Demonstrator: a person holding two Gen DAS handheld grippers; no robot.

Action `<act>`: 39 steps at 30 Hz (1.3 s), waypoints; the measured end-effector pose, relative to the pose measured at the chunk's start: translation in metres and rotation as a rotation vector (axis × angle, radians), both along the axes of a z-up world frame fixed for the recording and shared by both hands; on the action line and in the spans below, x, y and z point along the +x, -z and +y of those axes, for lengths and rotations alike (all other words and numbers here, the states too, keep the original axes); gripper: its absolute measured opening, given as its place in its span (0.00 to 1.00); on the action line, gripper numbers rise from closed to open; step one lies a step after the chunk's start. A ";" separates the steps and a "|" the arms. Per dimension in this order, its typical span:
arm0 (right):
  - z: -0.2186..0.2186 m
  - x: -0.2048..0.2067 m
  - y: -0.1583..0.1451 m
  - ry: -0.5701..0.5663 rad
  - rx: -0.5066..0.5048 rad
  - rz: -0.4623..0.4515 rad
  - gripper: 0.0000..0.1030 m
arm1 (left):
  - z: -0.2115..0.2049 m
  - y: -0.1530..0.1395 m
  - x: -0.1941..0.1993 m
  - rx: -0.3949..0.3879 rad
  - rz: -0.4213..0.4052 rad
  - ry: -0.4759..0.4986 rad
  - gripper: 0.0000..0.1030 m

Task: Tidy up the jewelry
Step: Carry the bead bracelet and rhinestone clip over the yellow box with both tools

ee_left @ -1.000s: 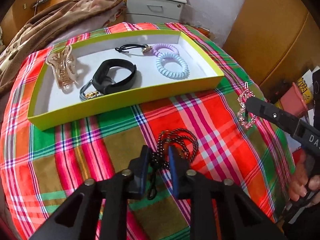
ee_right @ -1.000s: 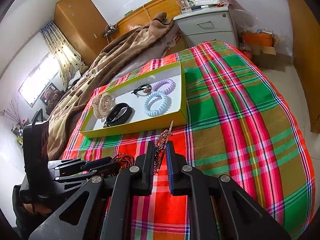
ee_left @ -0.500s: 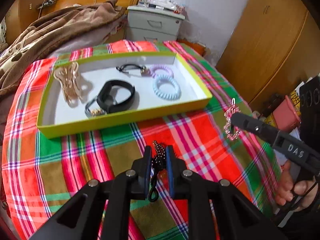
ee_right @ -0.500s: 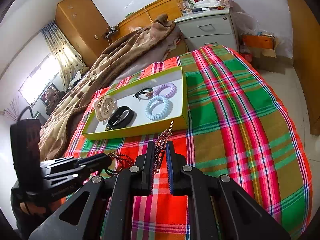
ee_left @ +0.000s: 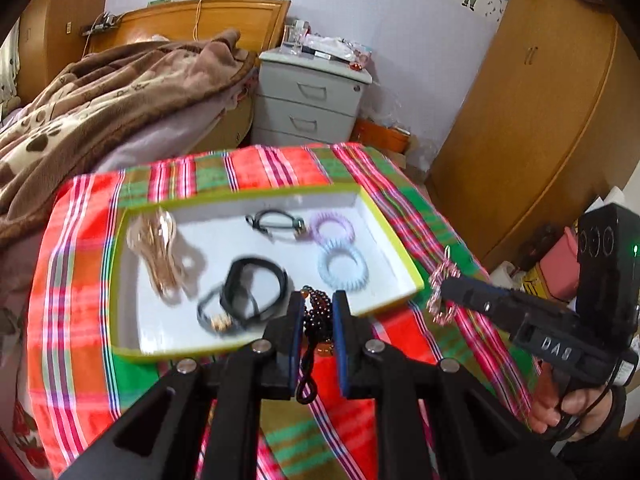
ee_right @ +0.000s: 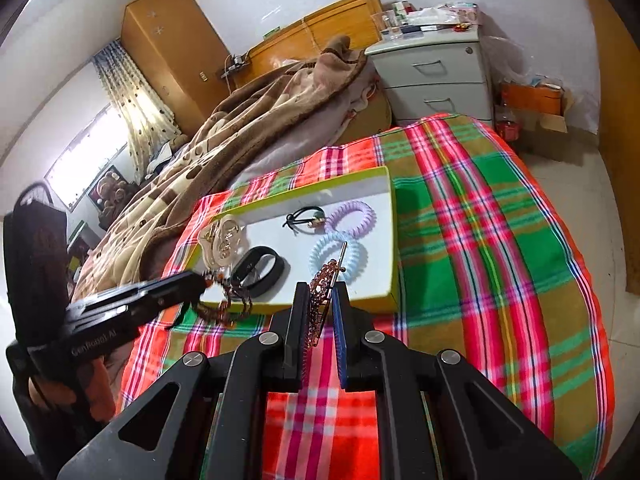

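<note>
Taking the yellow-rimmed tray [ee_left: 394, 236] as the landmark: a second ago the dark beaded necklace [ee_left: 318, 312] lay on the plaid cloth [ee_left: 80, 280] in front of the tray. Now it hangs clear of the cloth, clenched in the left claw [ee_left: 317, 316], just at the tray's near edge. The right claw [ee_right: 320, 312] is likewise clamped on the pink rhinestone hairpin [ee_right: 324, 280], carried a little closer to the tray's near right corner. Both pieces look ready to be set down inside with the hair ties, clip and black band already there.

Readable writing: "DAS" on the right gripper's body in the left wrist view; on the left gripper's side, roughly "GenRobot AI", somewhat blurred.
</note>
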State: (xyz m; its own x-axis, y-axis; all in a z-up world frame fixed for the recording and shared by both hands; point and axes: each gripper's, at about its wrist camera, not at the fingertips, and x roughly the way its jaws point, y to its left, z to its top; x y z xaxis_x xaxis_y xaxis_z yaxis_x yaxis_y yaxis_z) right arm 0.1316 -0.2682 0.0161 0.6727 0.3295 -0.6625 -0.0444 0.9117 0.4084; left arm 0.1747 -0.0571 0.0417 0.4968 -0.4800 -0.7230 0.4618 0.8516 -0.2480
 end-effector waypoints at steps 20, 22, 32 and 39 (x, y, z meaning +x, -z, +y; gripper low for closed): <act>0.009 0.072 0.040 -0.031 -0.031 0.103 0.11 | -0.015 0.038 0.086 0.020 0.049 -0.051 0.14; 0.008 0.075 0.045 -0.028 -0.040 0.116 0.11 | -0.015 0.044 0.088 0.042 0.053 -0.056 0.14; 0.011 0.074 0.045 -0.040 -0.093 0.112 0.12 | -0.015 0.057 0.090 0.101 0.065 -0.078 0.16; 0.015 0.074 0.044 -0.034 -0.155 0.108 0.13 | -0.015 0.059 0.087 0.109 0.067 -0.085 0.17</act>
